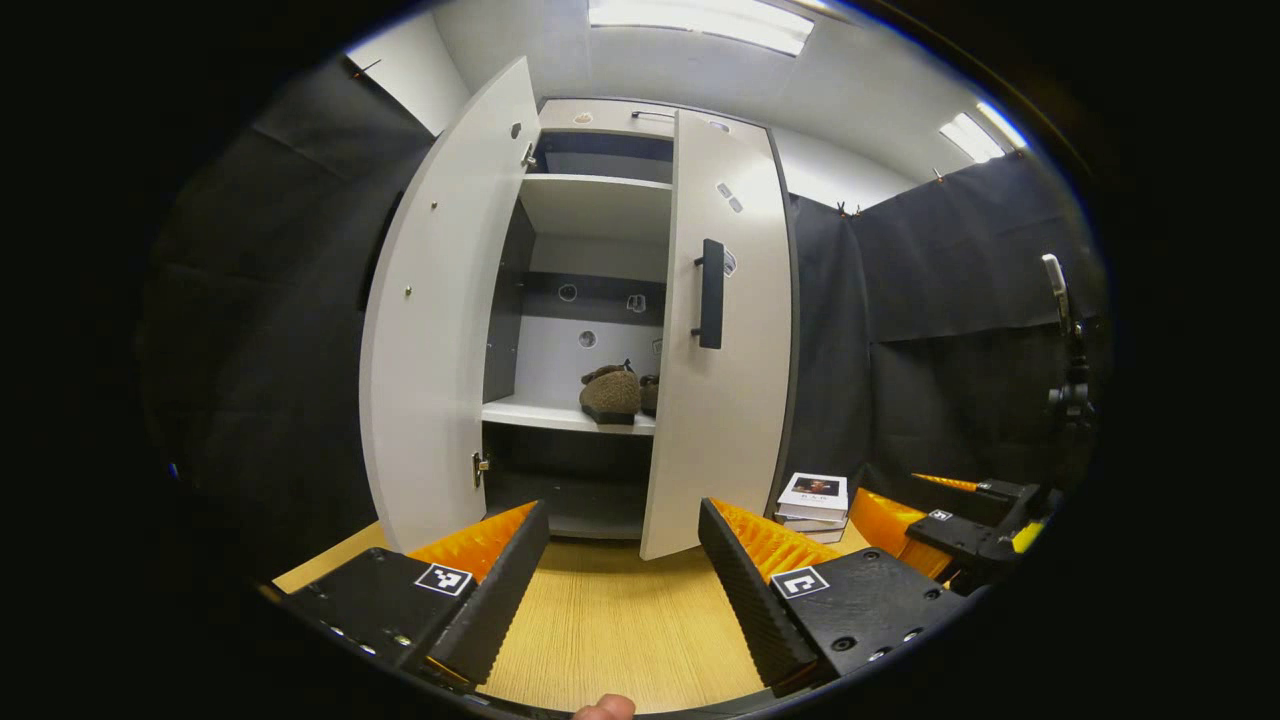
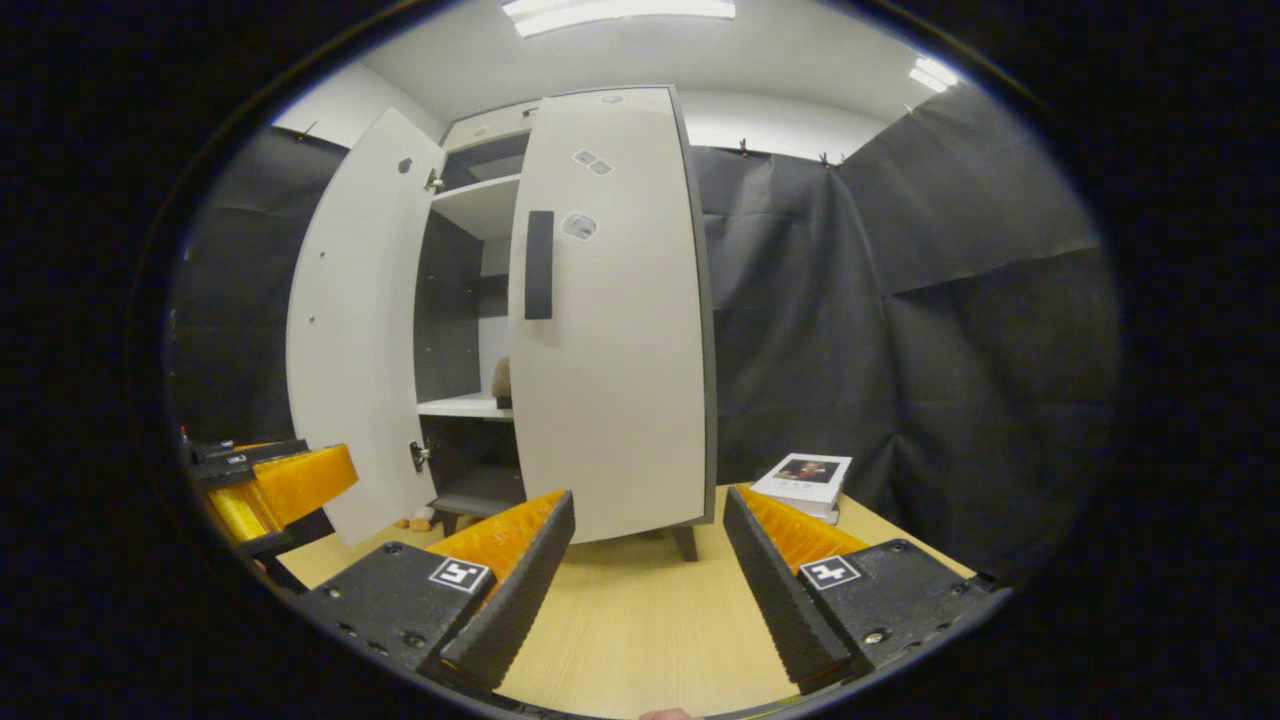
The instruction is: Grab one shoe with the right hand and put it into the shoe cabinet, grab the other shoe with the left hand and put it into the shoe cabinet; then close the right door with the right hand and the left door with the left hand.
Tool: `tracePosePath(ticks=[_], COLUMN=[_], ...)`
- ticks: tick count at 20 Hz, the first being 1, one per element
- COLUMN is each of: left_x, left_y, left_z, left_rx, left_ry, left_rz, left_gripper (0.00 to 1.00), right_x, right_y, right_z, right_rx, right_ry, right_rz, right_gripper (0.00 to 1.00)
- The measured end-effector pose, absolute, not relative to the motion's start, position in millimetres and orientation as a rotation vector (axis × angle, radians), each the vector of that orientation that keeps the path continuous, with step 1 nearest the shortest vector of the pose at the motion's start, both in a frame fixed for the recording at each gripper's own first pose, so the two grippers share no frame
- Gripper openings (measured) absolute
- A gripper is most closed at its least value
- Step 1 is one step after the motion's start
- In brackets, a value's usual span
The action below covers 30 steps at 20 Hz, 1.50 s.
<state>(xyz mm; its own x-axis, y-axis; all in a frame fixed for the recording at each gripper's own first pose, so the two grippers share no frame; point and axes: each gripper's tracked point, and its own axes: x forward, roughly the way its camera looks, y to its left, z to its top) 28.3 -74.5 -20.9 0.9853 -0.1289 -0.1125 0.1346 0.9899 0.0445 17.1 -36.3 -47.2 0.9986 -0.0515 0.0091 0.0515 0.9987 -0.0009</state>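
Observation:
A white shoe cabinet [image 1: 600, 205] stands on the wooden table. Two brown fuzzy shoes [image 1: 612, 393] sit side by side on its middle shelf [image 1: 530, 412]. The left door [image 1: 440, 320] hangs wide open. The right door [image 1: 722, 340] with its dark handle [image 1: 711, 293] is almost shut. My left gripper [image 1: 622, 585] is open and empty in front of the gap. In the right gripper view, my right gripper [image 2: 648, 585] is open and empty before the right door [image 2: 610, 310]; a sliver of a shoe [image 2: 501, 380] shows behind that door. The right gripper [image 1: 965, 525] sits low at the right of the left gripper view, the left gripper [image 2: 265, 485] at the left of the right one.
A small stack of books [image 1: 814, 505] lies on the table right of the cabinet, also in the right gripper view [image 2: 808, 482]. A camera stand [image 1: 1070, 340] rises at the far right. Black cloth walls close in the booth. Bare tabletop [image 1: 620, 620] lies ahead of the fingers.

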Motion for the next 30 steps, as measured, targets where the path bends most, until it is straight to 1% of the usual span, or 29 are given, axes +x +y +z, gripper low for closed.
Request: tracePosePath(ticks=[1, 2, 3, 6, 8, 10, 11, 14, 15, 17, 18, 19, 20, 21, 22, 23, 25, 26, 30], left_x=[28.2, 28.8, 29.7, 34.5, 37.9, 41.8, 44.9, 55.2, 63.0, 80.1, 89.2, 98.0, 105.6, 115.4, 126.4, 135.4, 151.0, 149.9, 149.3], left_y=[-75.6, -74.9, -71.4, -56.8, -32.6, 1.5, 18.1, 67.7, 82.2, 121.9, 143.7, 164.1, 180.7, 196.4, 211.5, 223.4, 239.4, 240.4, 240.3], left_z=[-20.1, -16.2, -7.5, 35.4, 73.5, 106.4, 122.0, 156.7, 160.9, 165.2, 163.1, 161.0, 161.1, 158.9, 154.6, 149.2, 145.7, 143.5, 134.1], left_rx=[0.05, 0.041, 0.022, -0.001, -0.001, -0.016, -0.022, -0.058, -0.059, -0.04, -0.041, -0.05, -0.064, -0.076, -0.09, -0.109, -0.157, -0.178, -0.169], left_ry=[0.108, 0.1, 0.078, -0.014, -0.092, -0.158, -0.182, -0.236, -0.247, -0.256, -0.237, -0.215, -0.21, -0.201, -0.178, -0.157, -0.143, -0.144, -0.14], left_rz=[-0.133, -0.128, -0.116, -0.089, -0.044, 0.042, 0.074, 0.137, 0.141, 0.172, 0.192, 0.204, 0.213, 0.222, 0.236, 0.249, 0.251, 0.244, 0.226], left_gripper=[0.93, 0.93, 0.93, 0.93, 0.93, 0.93, 0.93, 0.93, 0.93, 0.93, 0.93, 0.93, 0.93, 0.93, 0.93, 0.93, 0.94, 0.93, 0.93], right_x=[15.4, 15.2, 14.6, 15.4, 16.0, 19.1, 21.1, 23.0, 22.9, 24.8, 25.3, 25.3, 26.1, 26.7, 27.0, 27.3, 26.8, 26.8, 25.4], right_y=[-38.9, -40.0, -42.1, -46.2, -43.3, -40.0, -38.5, -36.8, -35.3, -32.8, -31.6, -30.0, -29.7, -30.5, -31.4, -32.2, -37.4, -39.0, -49.6], right_z=[-51.3, -55.6, -57.5, -51.0, -45.4, -42.6, -42.3, -40.1, -40.1, -41.0, -40.4, -38.1, -36.3, -33.0, -29.9, -27.2, -24.0, -23.6, -22.2], right_rx=[-0.003, -0.007, -0.009, -0.008, -0.001, -0.006, -0.011, -0.008, -0.01, -0.018, -0.02, -0.02, -0.021, -0.022, -0.023, -0.026, -0.035, -0.036, -0.048], right_ry=[-0.002, 0.009, 0.018, 0.009, -0.003, -0.003, 0.001, 0.008, 0.011, 0.016, 0.018, 0.017, 0.012, 0.004, -0.005, -0.011, -0.018, -0.017, -0.01], right_rz=[-0.057, -0.058, -0.059, -0.065, -0.056, -0.042, -0.037, -0.032, -0.029, -0.024, -0.023, -0.02, -0.022, -0.026, -0.031, -0.038, -0.055, -0.063, -0.096], right_gripper=[0.95, 0.98, 0.98, 0.96, 0.96, 0.95, 0.98, 0.98, 0.96, 0.95, 0.95, 0.98, 0.96, 0.98, 0.98, 0.96, 0.96, 0.98, 0.98])
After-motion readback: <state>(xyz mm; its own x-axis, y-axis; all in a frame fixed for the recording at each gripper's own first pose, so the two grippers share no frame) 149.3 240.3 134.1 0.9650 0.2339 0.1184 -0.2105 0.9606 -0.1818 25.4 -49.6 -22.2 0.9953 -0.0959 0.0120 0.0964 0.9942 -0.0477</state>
